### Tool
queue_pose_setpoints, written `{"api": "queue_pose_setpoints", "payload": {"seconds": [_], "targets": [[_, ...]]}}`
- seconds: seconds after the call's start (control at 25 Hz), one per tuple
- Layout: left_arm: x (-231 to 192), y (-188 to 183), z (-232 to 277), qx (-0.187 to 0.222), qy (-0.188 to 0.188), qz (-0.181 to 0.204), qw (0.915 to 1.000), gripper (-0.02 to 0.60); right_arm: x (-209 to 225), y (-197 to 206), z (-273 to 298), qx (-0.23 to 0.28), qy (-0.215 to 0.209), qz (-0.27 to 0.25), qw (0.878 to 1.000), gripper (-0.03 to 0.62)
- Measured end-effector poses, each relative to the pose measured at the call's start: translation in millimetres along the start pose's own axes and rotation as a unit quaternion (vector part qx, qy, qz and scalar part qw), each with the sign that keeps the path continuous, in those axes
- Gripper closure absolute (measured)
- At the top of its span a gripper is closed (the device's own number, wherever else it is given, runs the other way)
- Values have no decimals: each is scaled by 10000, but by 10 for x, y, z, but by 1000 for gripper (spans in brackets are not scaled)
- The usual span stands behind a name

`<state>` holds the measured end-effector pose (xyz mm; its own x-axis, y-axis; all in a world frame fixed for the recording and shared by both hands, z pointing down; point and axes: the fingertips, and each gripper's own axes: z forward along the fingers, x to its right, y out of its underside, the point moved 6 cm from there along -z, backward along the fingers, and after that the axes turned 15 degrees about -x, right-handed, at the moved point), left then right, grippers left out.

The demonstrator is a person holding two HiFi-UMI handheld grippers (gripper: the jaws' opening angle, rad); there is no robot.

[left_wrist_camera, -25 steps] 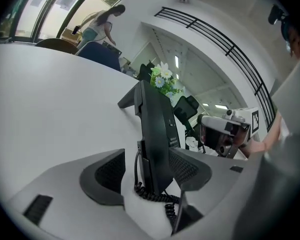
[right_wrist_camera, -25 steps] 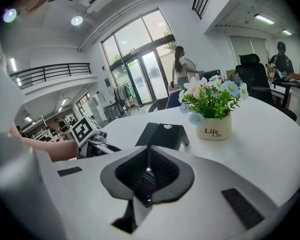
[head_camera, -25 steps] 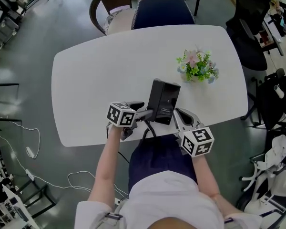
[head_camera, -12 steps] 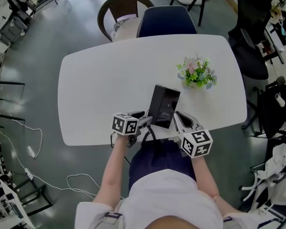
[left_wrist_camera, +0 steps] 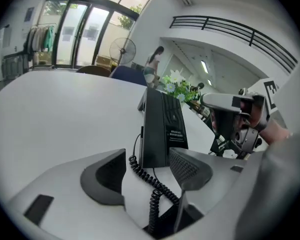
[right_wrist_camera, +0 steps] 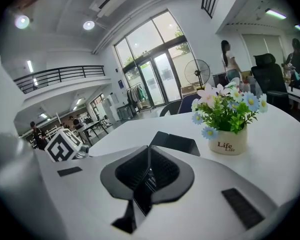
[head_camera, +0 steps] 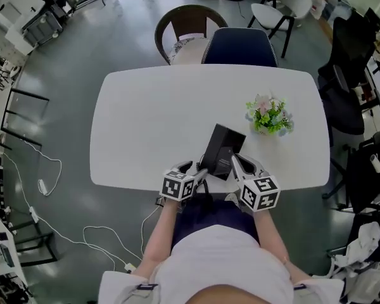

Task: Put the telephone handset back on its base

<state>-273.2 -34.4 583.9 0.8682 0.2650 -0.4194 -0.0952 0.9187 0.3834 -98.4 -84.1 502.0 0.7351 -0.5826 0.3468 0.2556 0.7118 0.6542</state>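
Risk, cord: The coiled cord (left_wrist_camera: pixel 146 181) was seen between the spread jaws of the left gripper (left_wrist_camera: pixel 147 151). A snag was judged likely if that gripper were drawn back carelessly or shut. The telephone (head_camera: pixel 223 149) would then be dragged toward the near edge of the desk (head_camera: pixel 145 119).
Risk, edge: The telephone was set close to the near edge, so a knock from either gripper could tip it or push it off.
Risk, seating: The handset could not be told apart from the dark body in any view. If it were only half seated, it could be pulled loose by the weight of the cord.
Pointing: The end where the cord leaves was turned toward the near edge, and the other end toward the flower pot (head_camera: pixel 269 116) at the far right.
Long axis: In the head view it ran from near left to far right, skewed to the desk's edge.
Place: The telephone was near the middle of the near edge, between the two grippers and well apart from the flower pot.
Left gripper: Its jaws had just been opening and were spread wide, with only the cord between them and no pad pressed on it.
Right gripper (right_wrist_camera: pixel 147 149): Its pads were drawn almost together, with a thin dark slit left between them. Nothing was clearly pinched.
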Motion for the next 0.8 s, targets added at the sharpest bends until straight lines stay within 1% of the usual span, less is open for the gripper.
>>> {"api": "queue_pose_setpoints", "payload": {"seconds": [0.12, 0.2, 0.28, 0.36, 0.48, 0.6, 0.68, 0.8], "targets": [[99, -6, -313, 623, -404, -232, 9970, 302, -23, -95, 29, -22, -164, -264, 9995, 553], [147, -34, -536, 1008, -696, -245, 9922, 350, -66, -166, 38, -4, -234, -421, 9988, 553], [183, -73, -763, 1395, -968, -198, 9853, 385, -120, -242, 44, 41, -327, -517, 9981, 553], [211, -102, -978, 1756, -1162, -115, 9775, 430, -182, -305, 49, 59, -417, -631, 9971, 553], [261, -135, -1219, 2224, -1331, 6, 9658, 488, -222, -364, 21, 68, -438, -798, 9958, 553], [300, -140, -1352, 2573, -1440, 64, 9555, 541, -206, -398, -41, 159, -317, -837, 9959, 553], [317, -143, -1402, 2716, -1431, 72, 9517, 558, -219, -425, -84, 254, -216, -921, 9952, 553], [337, -172, -1431, 2799, -1433, 156, 9491, 566, -252, -465, -141, 404, -95, -1063, 9935, 554]]}}
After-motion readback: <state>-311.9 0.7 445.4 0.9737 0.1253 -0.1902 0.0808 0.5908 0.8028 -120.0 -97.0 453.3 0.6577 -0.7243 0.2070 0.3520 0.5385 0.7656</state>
